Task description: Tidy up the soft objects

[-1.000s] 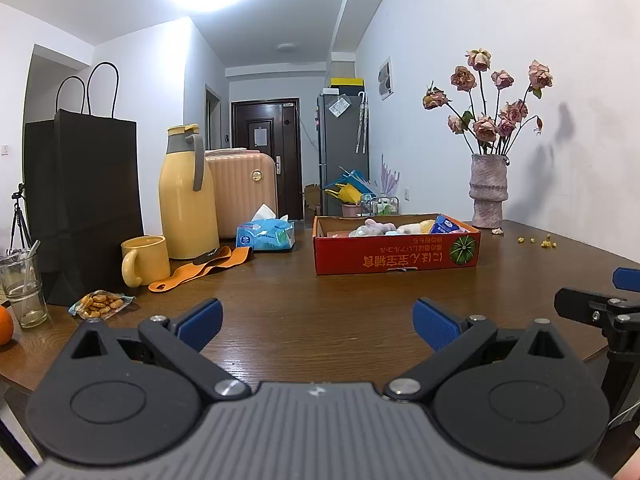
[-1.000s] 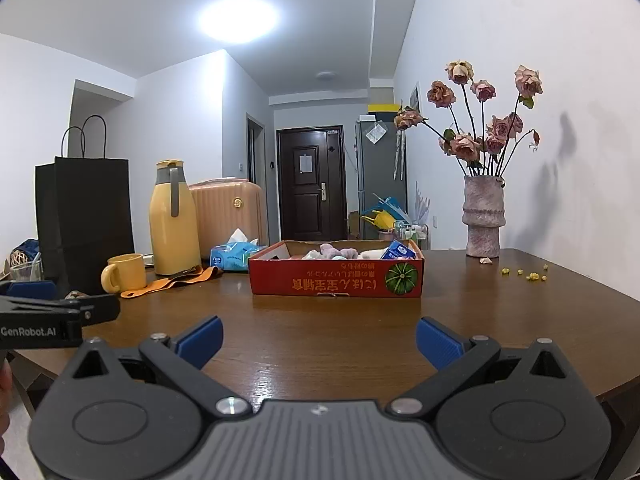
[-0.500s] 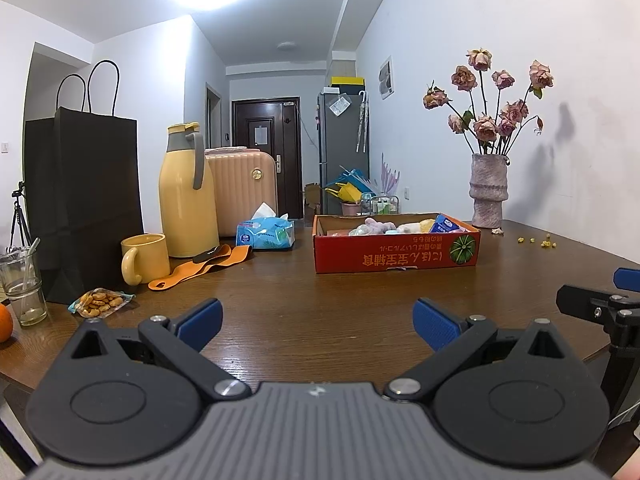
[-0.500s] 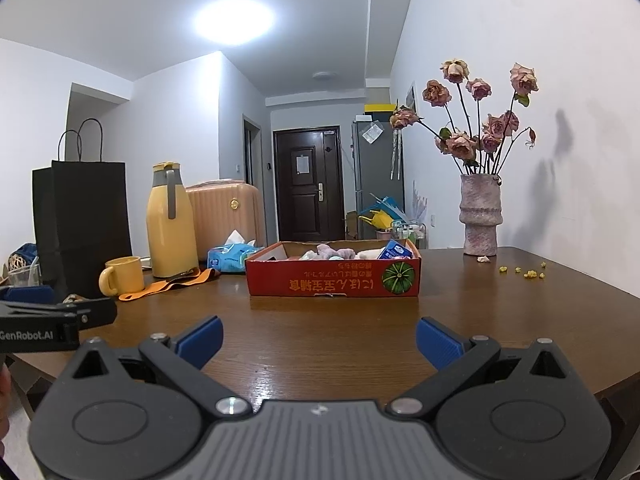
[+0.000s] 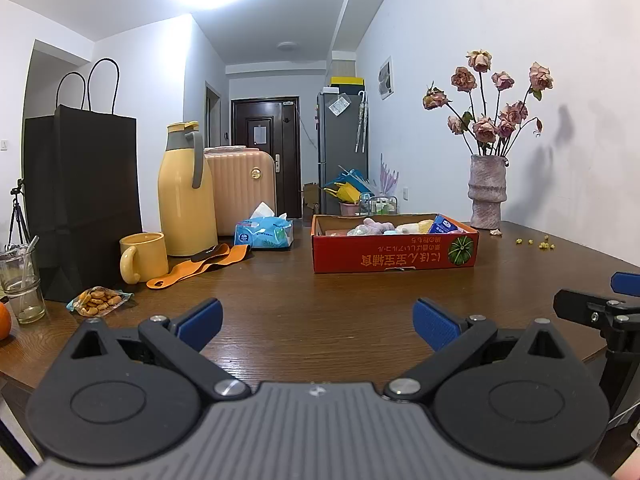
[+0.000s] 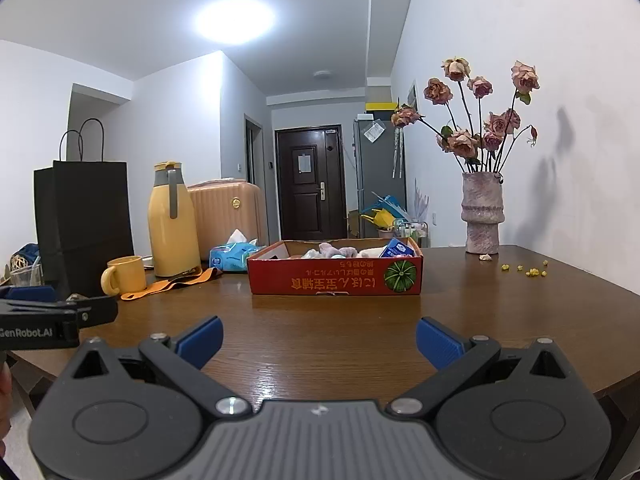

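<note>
scanning from the left edge of the tabletop [image 5: 320,320], a black paper bag [image 5: 82,200] stands behind a glass [image 5: 22,284] and a snack packet [image 5: 98,300], then a yellow mug [image 5: 144,258], a yellow thermos [image 5: 182,190], an orange strap [image 5: 200,266] and a blue tissue pack [image 5: 264,232]. past the middle sits the red cardboard box [image 5: 394,256], toward the far edge, and the soft objects [image 5: 378,226] lie inside it, a purple plush and pale bits showing just over its rim, with a blue carton [image 5: 446,225] at its right end; how many there are or how they are sorted is too small to tell. a vase of dried roses [image 5: 486,192] stands near the far right corner with yellow crumbs [image 5: 536,242] scattered beside it. the left gripper [image 5: 316,320] hangs over the near edge with its fingers spread wide and nothing between them, and the right gripper [image 6: 318,338] does the same, likewise spread and empty, to its right. over the last second little has changed: the left view is nearly the same, while the right view shows the box and vase slightly nearer and lower in frame, so that gripper seems to have drifted a little forward or up. nothing on the tabletop has moved. soft things in the box and both grippers empty would fit a tidy-up already finished as well as one where they are yet to be lifted out and sorted.
</note>
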A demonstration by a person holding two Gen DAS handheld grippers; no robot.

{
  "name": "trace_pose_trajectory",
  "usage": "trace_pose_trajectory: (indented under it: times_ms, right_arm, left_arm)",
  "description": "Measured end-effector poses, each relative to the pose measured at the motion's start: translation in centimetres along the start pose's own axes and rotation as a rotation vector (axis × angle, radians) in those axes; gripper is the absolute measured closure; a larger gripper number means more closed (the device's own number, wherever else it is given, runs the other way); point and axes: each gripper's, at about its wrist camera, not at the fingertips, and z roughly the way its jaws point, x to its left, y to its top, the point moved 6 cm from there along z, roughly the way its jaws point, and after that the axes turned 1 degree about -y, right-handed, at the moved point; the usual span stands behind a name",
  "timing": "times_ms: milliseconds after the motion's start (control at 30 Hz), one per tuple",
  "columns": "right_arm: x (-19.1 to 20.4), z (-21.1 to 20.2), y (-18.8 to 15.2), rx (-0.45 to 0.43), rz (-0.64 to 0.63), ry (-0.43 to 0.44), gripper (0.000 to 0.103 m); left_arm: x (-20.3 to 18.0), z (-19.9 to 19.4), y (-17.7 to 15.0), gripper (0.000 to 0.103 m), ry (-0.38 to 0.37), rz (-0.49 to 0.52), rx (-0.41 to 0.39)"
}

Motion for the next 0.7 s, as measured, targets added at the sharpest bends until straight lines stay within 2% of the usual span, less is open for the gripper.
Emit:
trace_pose_trajectory:
  times_ms: [700]
  right_arm:
    - [-0.06, 0.08, 0.04, 0.002, 0.010, 0.000, 0.000]
  left_arm:
    - [0.22, 0.06, 0.13, 0.000, 0.002, -0.008, 0.006]
